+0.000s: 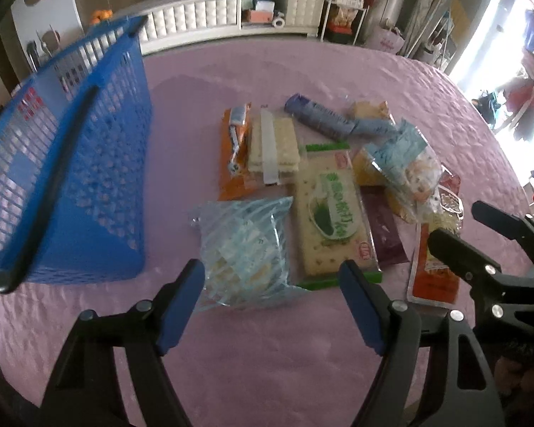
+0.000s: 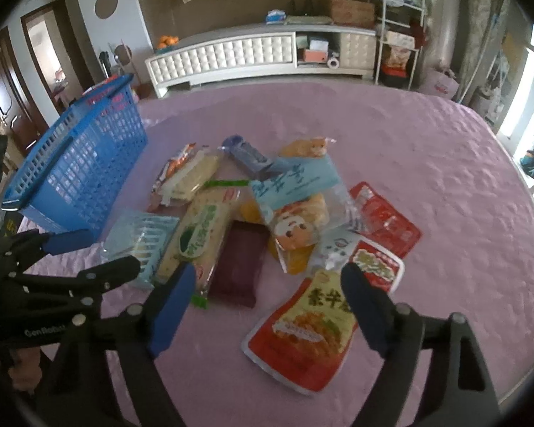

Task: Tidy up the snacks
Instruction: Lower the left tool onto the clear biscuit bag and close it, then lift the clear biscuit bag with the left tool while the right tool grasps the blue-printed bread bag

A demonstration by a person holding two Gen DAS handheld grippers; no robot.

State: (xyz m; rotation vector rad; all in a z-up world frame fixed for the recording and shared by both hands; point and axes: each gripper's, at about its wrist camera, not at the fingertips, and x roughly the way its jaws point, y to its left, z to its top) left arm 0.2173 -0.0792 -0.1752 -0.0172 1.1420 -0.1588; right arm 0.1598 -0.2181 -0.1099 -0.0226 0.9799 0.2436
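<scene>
Several snack packets lie in a heap on the pink tablecloth (image 1: pixel 267 356). My left gripper (image 1: pixel 272 284) is open and empty, just short of a clear blue-striped bag (image 1: pixel 244 249) and a green cracker pack (image 1: pixel 329 213). My right gripper (image 2: pixel 267 284) is open and empty, above a red and yellow pouch (image 2: pixel 309 331) and beside a purple packet (image 2: pixel 240 267). The right gripper also shows at the right of the left wrist view (image 1: pixel 455 224). A blue plastic basket (image 1: pixel 71 178) stands left of the heap; it also shows in the right wrist view (image 2: pixel 85 174).
An orange packet (image 1: pixel 233 149), white wafers (image 1: pixel 274 146) and a blue-grey tube pack (image 1: pixel 324 117) lie further back. Red pouches (image 2: pixel 384 220) lie right of the heap. A white cabinet (image 2: pixel 260 53) and shelves stand beyond the table.
</scene>
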